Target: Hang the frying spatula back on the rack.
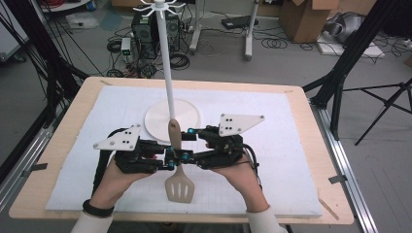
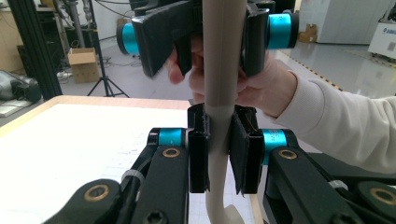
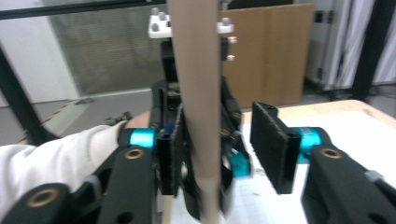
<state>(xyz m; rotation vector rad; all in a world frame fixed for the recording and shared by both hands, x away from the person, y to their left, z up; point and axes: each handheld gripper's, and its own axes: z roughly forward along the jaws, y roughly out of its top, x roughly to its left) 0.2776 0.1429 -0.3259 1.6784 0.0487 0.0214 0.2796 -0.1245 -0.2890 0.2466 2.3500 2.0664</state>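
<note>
High view is showing you holding both grippers low over the white mat (image 1: 97, 121) at the near middle of the table (image 1: 63, 141), with a beige slotted spatula (image 1: 178, 170) caught between them. The spatula is lying along the line away from you, its slotted blade pointing toward you and hanging just above the mat, its brown handle end pointing toward the round white base (image 1: 160, 121) of the tall stand (image 1: 165, 58) that is rising behind it. Your left gripper (image 1: 171, 159) is coming in from the left and is clamping the spatula's neck, just above the blade. In the left gripper view you are seeing this plainly: the left gripper (image 2: 218, 154) is pressing both of its black pads flat against the pale shaft, with no gap on either side. Your right gripper (image 1: 190, 132) is coming in from the right, higher up the handle. In the right gripper view the right gripper (image 3: 224, 149) is standing with its jaws spread: the handle is passing between them, sitting close against the left pad, while the right pad is standing clearly away from it, so this gripper is not squeezing anything. Whether the near pad is truly touching the handle you cannot tell, as the picture is blurring there. Your two hands are sitting close together, almost knuckle to knuckle.
</note>
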